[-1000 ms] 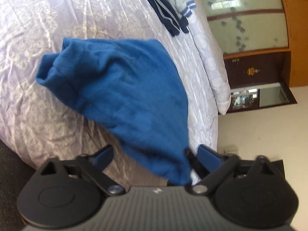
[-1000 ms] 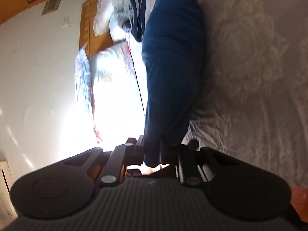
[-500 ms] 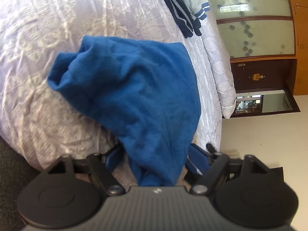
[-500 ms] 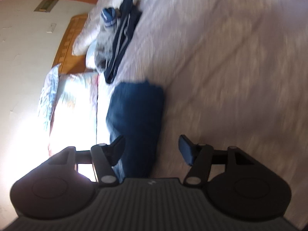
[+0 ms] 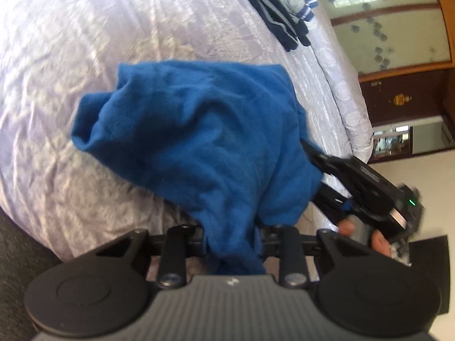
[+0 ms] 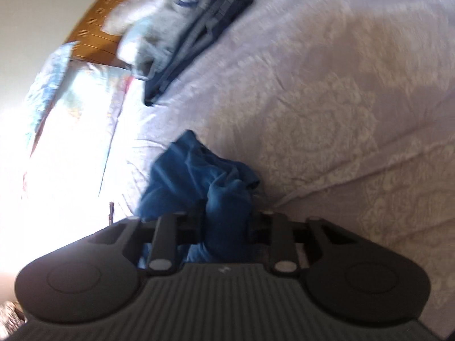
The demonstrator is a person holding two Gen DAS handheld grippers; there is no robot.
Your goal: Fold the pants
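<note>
Lilac bedspread (image 5: 142, 42), navy garments (image 5: 278, 25), wooden cabinet (image 5: 403, 96)

One pair of blue fleece pants (image 5: 199, 147) lies on one bed (image 5: 85, 56). Two black grippers are in view, the left gripper (image 5: 231, 236) and the right gripper (image 6: 226, 224). One pile of folded clothes (image 5: 281, 14) sits farther off, beside one floral pillow (image 6: 65, 108)

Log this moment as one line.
left gripper: closing on blue pants | right gripper: closing on same pants | bed: pants bunched, unfolded
</note>
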